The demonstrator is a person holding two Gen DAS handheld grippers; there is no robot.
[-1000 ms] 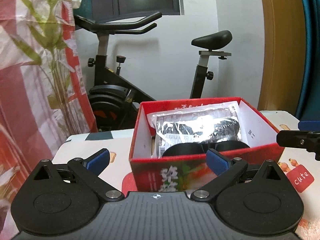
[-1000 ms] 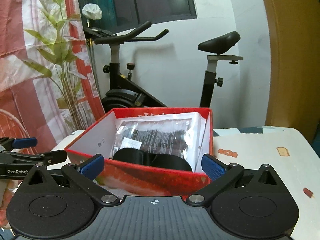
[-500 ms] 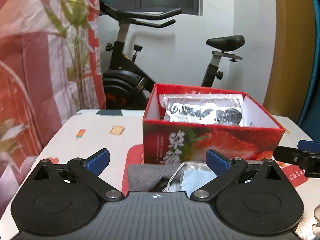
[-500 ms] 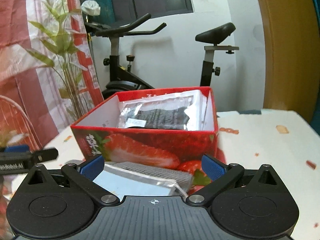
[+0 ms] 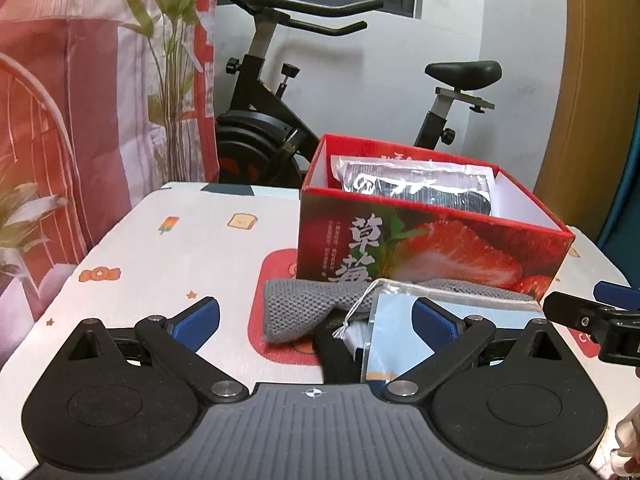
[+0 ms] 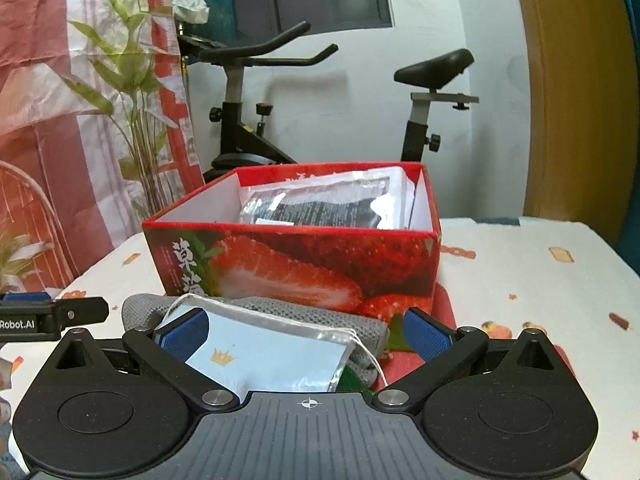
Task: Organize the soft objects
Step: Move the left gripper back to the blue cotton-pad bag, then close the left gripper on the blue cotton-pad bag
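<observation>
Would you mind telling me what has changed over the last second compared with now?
Both grippers, left and right, drew back from over the red strawberry box and lowered toward the grey knitted item and light blue packet in front of it. Nothing was gripped or released. Both stay open; the box and its wrapped packet stayed put.

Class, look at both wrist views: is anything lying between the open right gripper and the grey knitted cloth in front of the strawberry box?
Yes. A light blue packet in clear plastic lies on top of the grey knitted cloth, between the right gripper and most of the cloth. Only the cloth's edges show around it.
</observation>
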